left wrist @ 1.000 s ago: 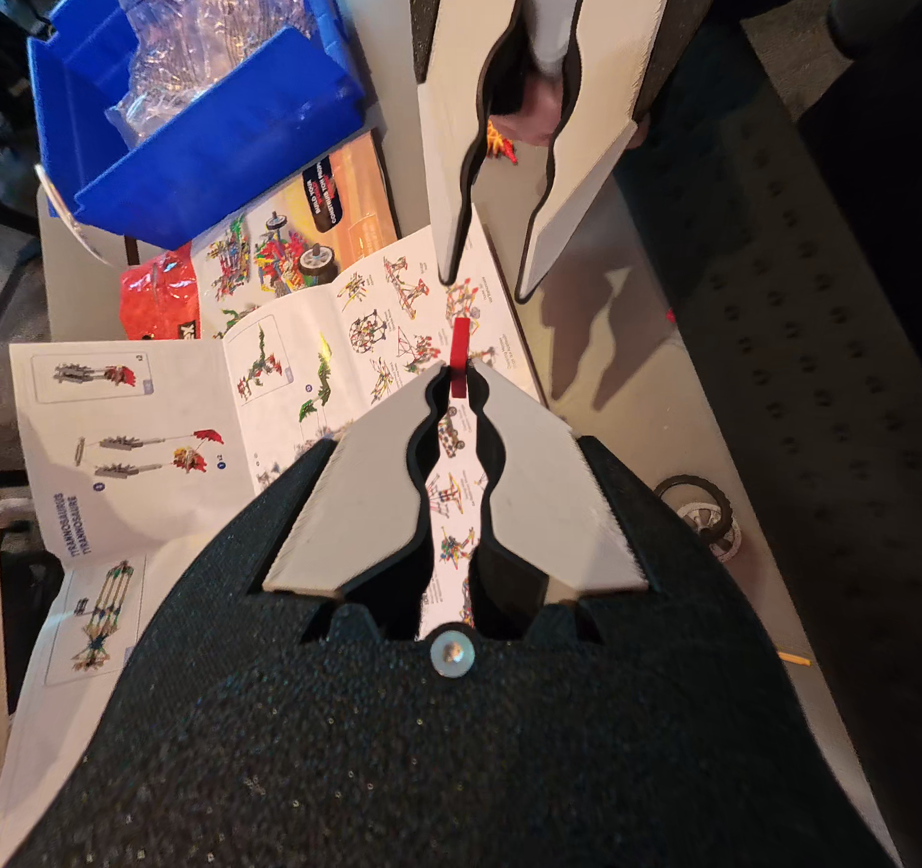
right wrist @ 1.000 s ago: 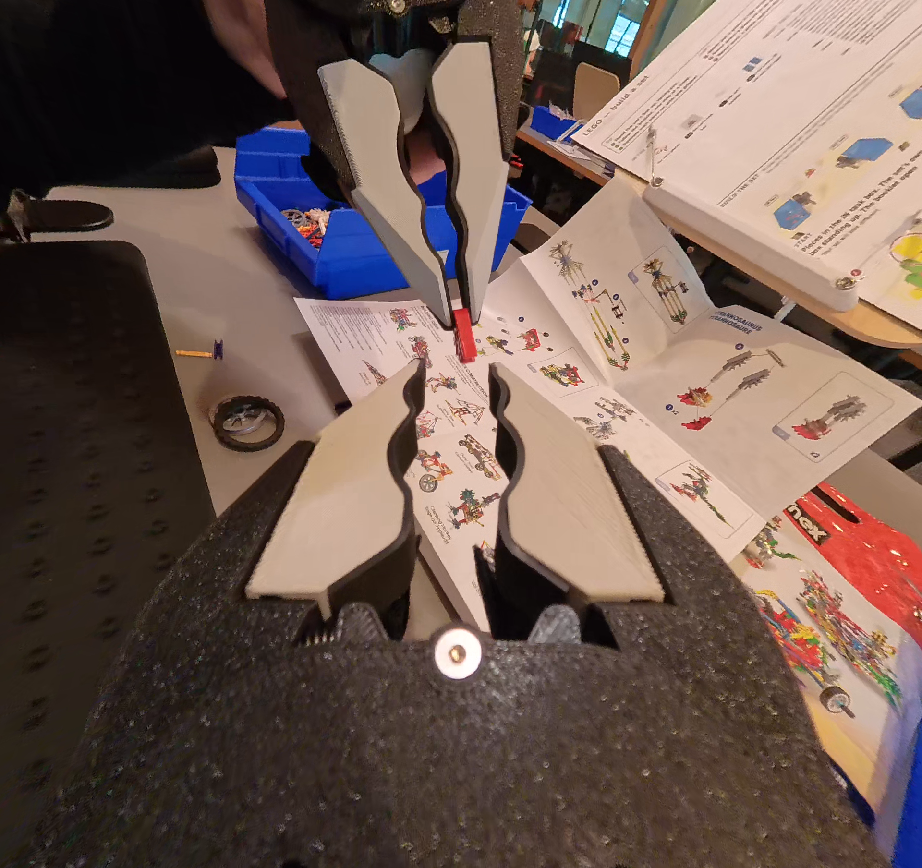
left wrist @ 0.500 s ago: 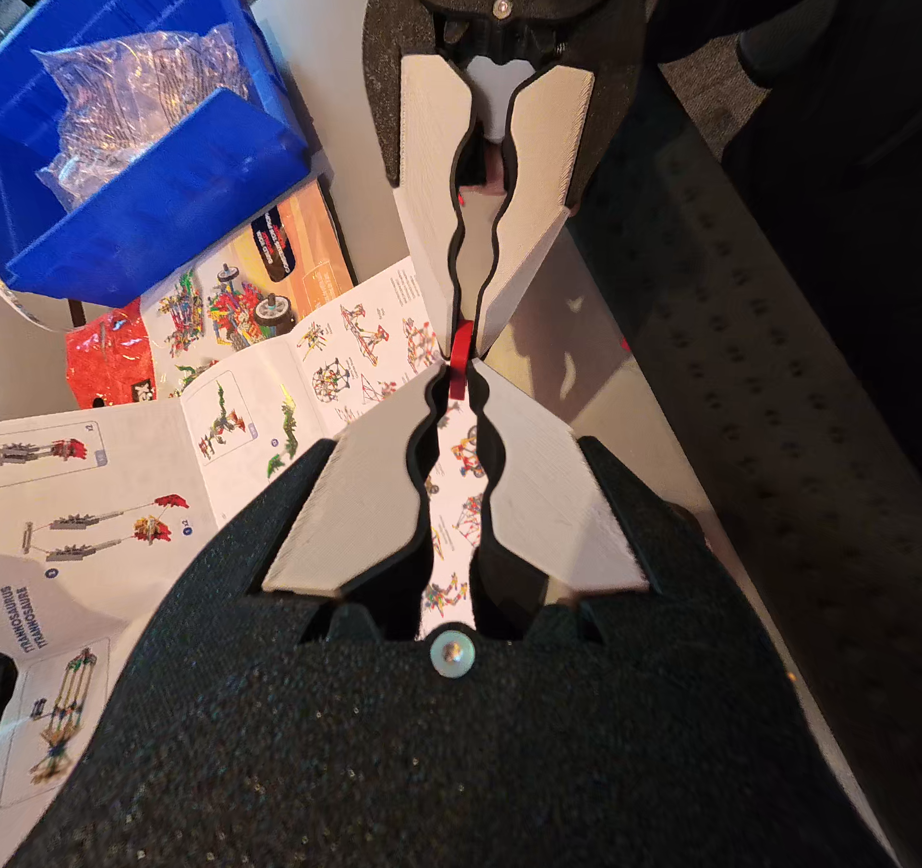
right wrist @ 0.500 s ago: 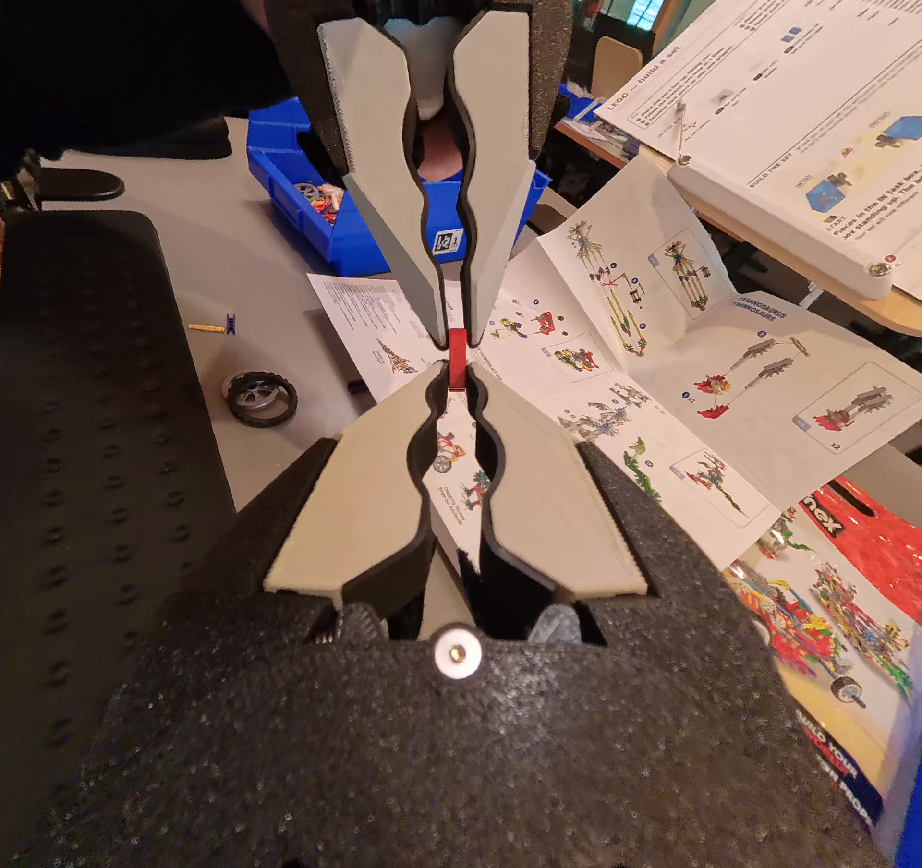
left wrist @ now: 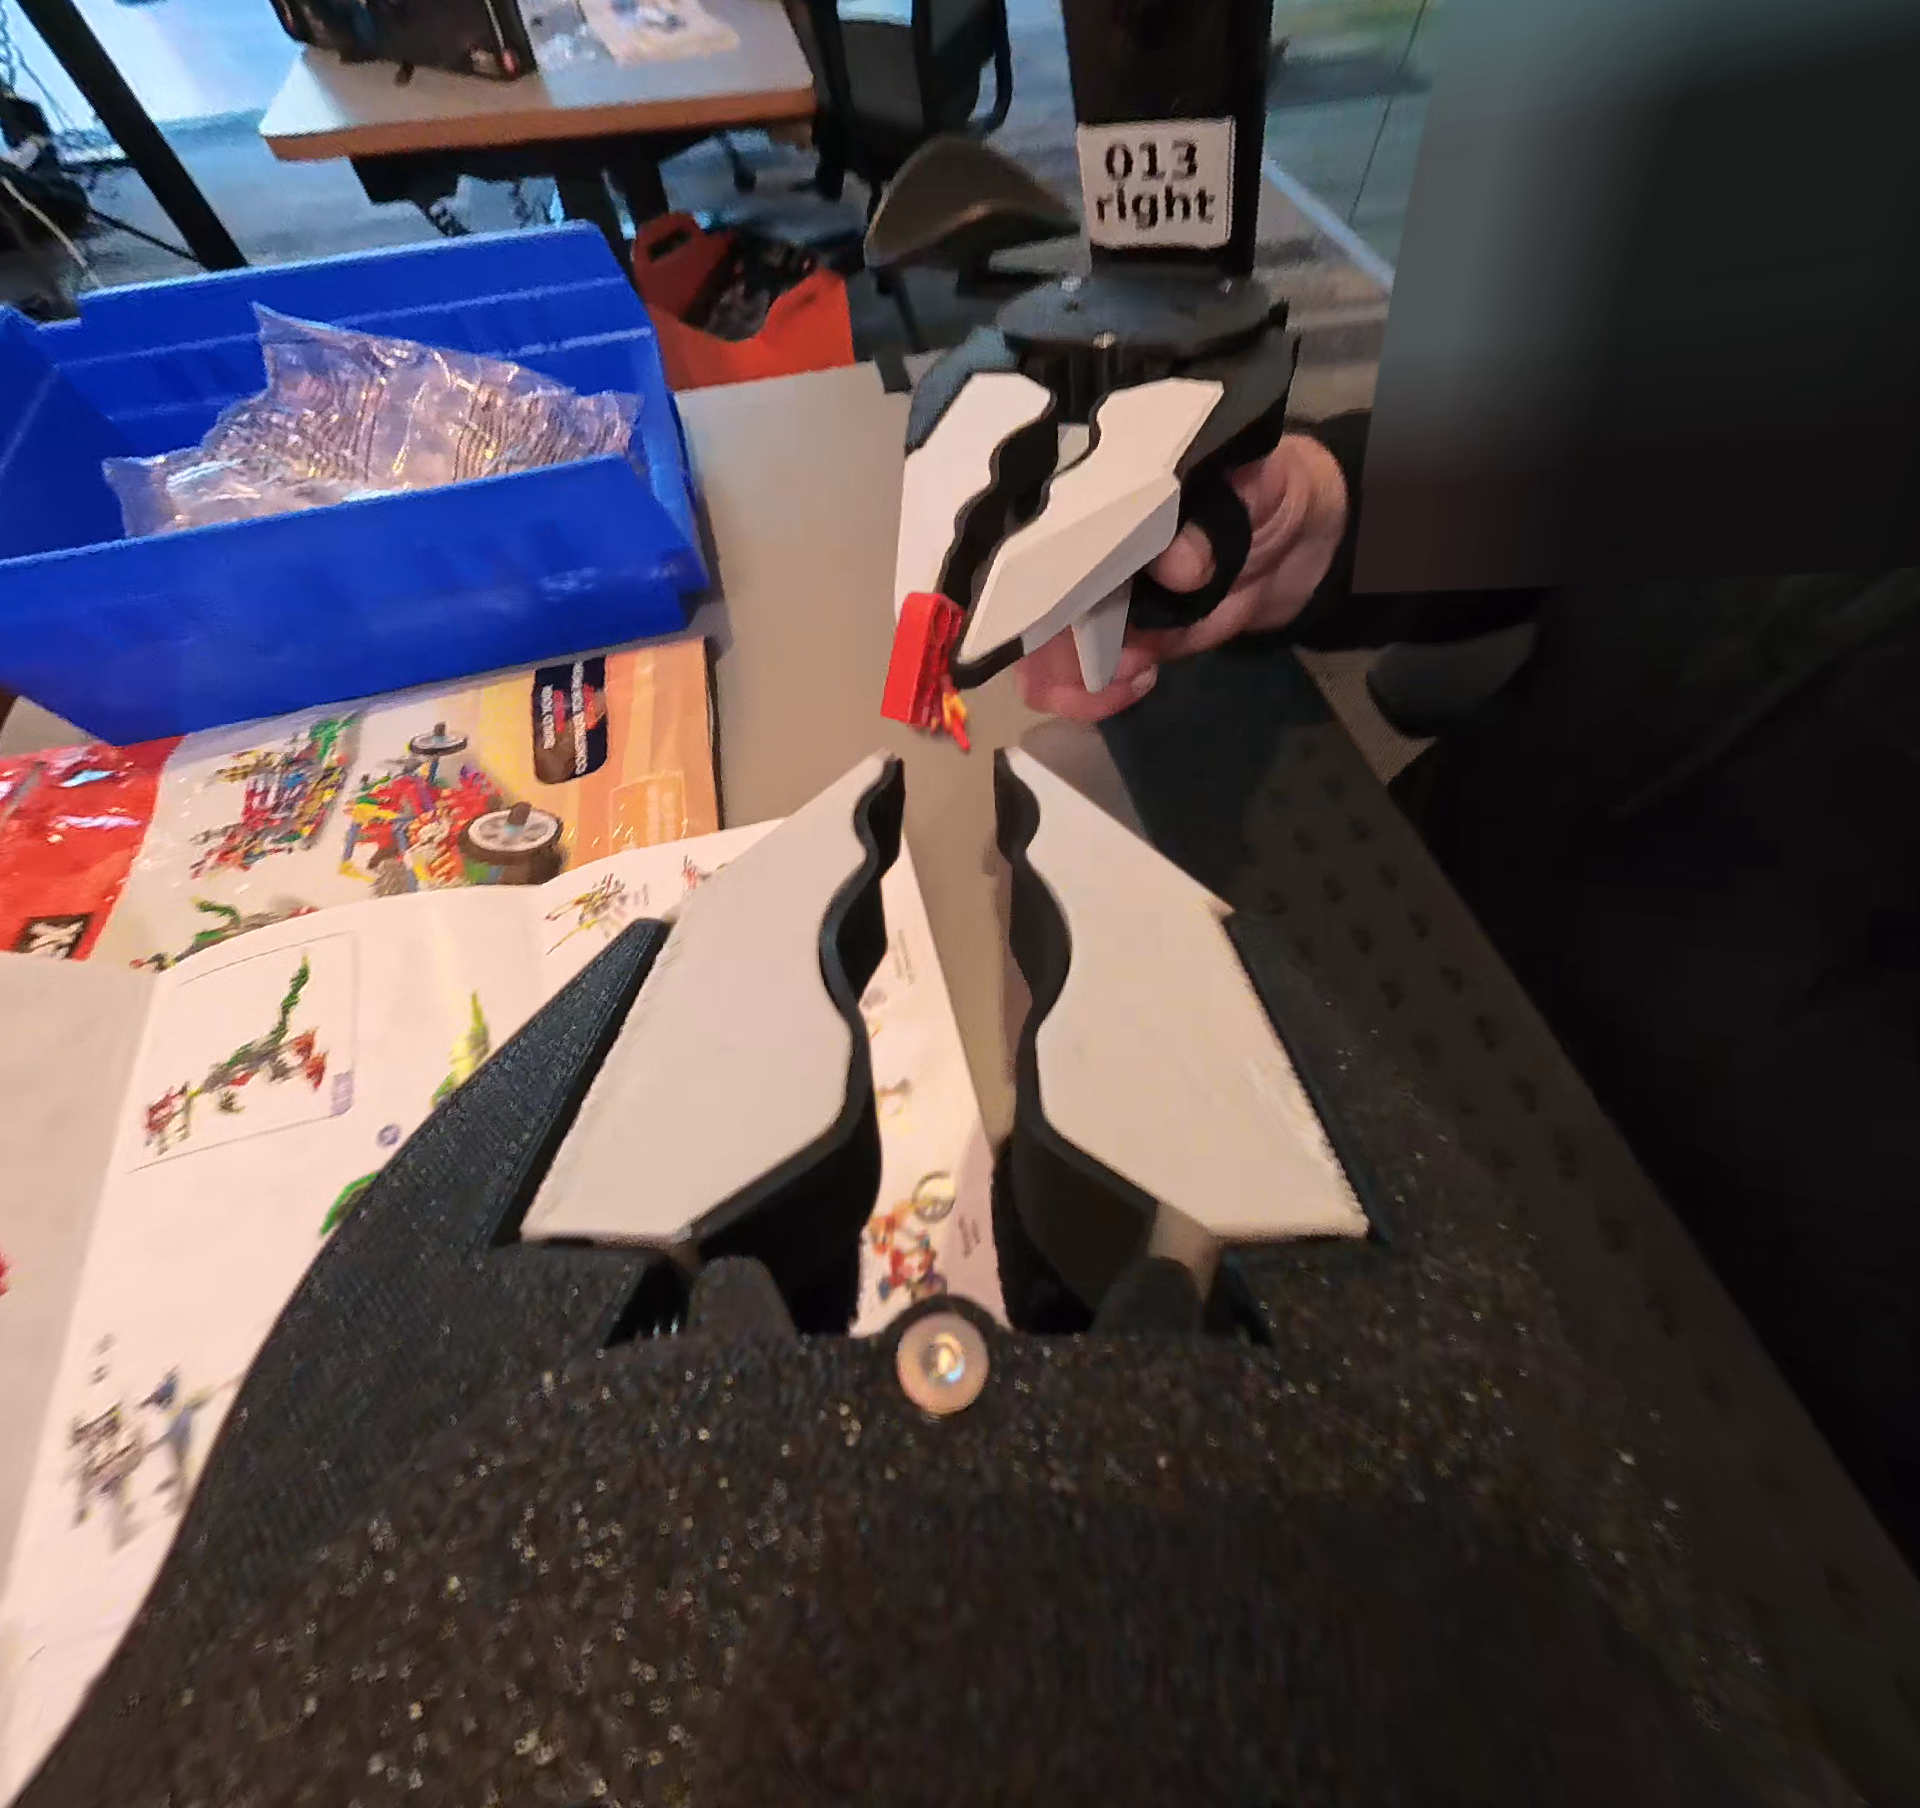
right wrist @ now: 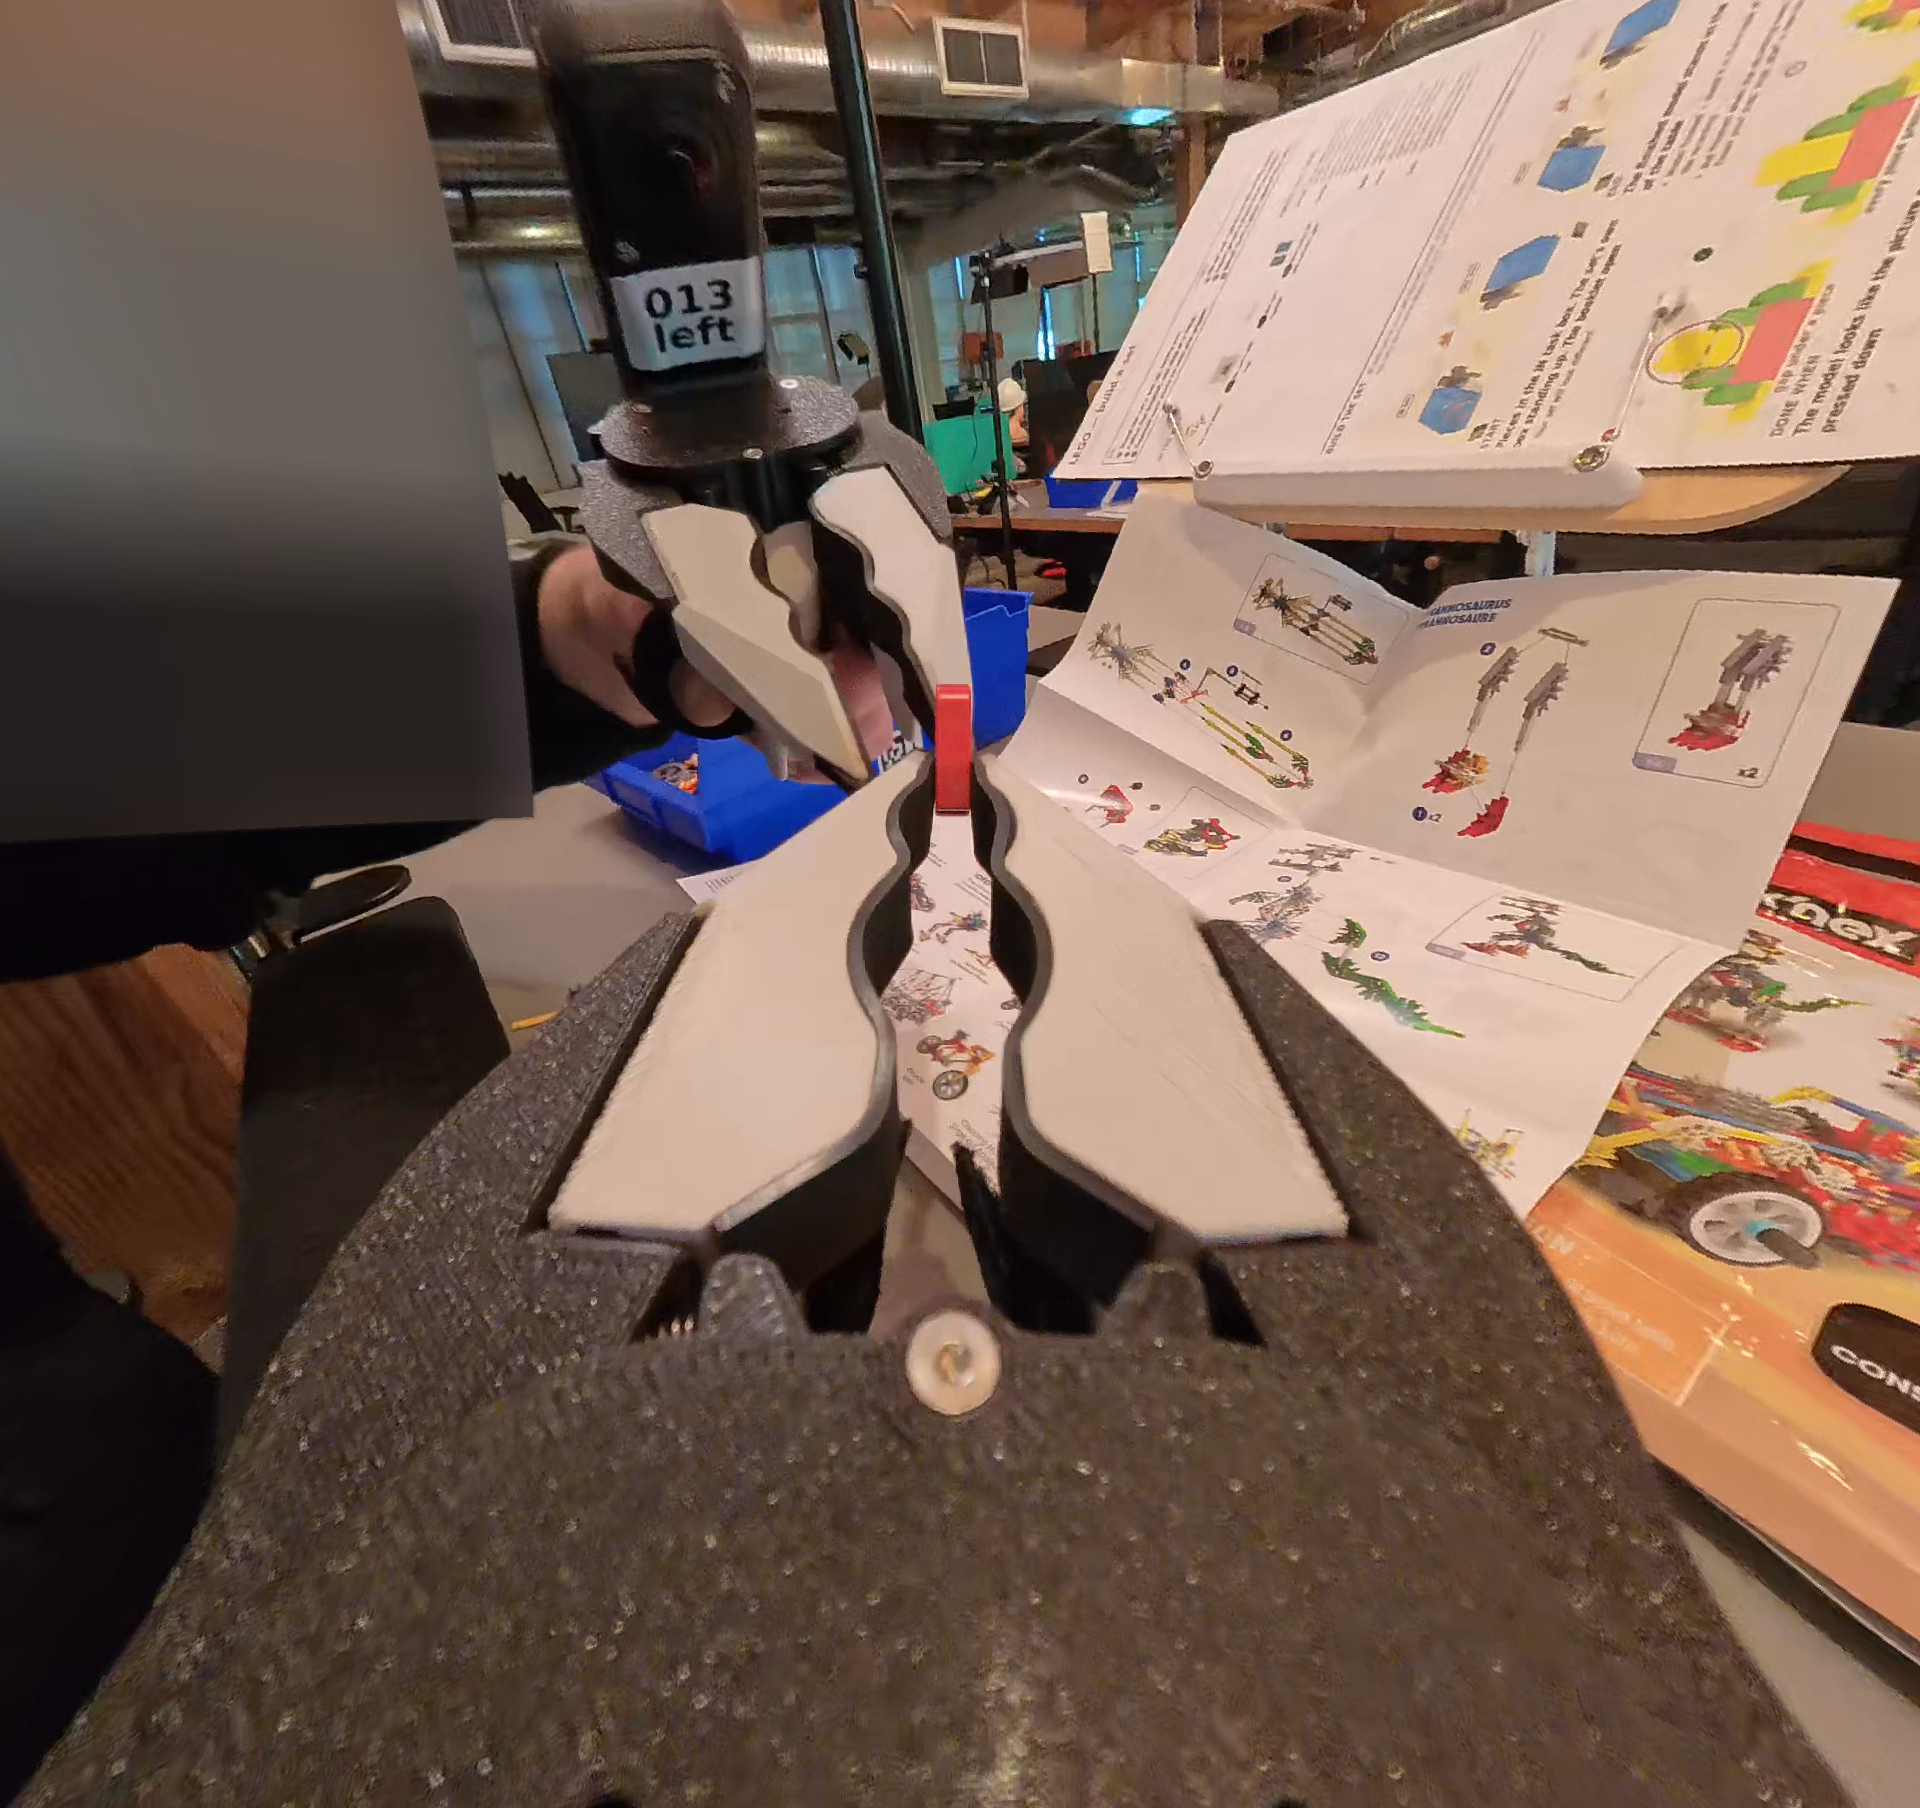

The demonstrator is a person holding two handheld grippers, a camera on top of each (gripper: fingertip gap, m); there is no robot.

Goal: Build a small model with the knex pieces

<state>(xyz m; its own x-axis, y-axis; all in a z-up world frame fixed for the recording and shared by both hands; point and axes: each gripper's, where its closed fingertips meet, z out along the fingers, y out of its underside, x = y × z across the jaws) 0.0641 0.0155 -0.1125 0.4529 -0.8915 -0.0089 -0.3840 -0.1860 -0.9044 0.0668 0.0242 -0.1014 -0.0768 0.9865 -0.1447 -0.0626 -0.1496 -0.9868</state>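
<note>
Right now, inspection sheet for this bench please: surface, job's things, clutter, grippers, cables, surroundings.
Surface: grey table, black perforated mat on one side.
Job's things: red piece.
Clutter: instruction sheet, printed box, blue bin holding a clear bag.
Grippers: right gripper shut on the red piece; left gripper open, empty.
Cables: nothing seen.
Surroundings: tilted sheet board, desks, chairs.

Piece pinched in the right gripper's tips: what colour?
Red. The small plastic piece sits clamped in the right gripper; the right wrist view shows it best.
</note>
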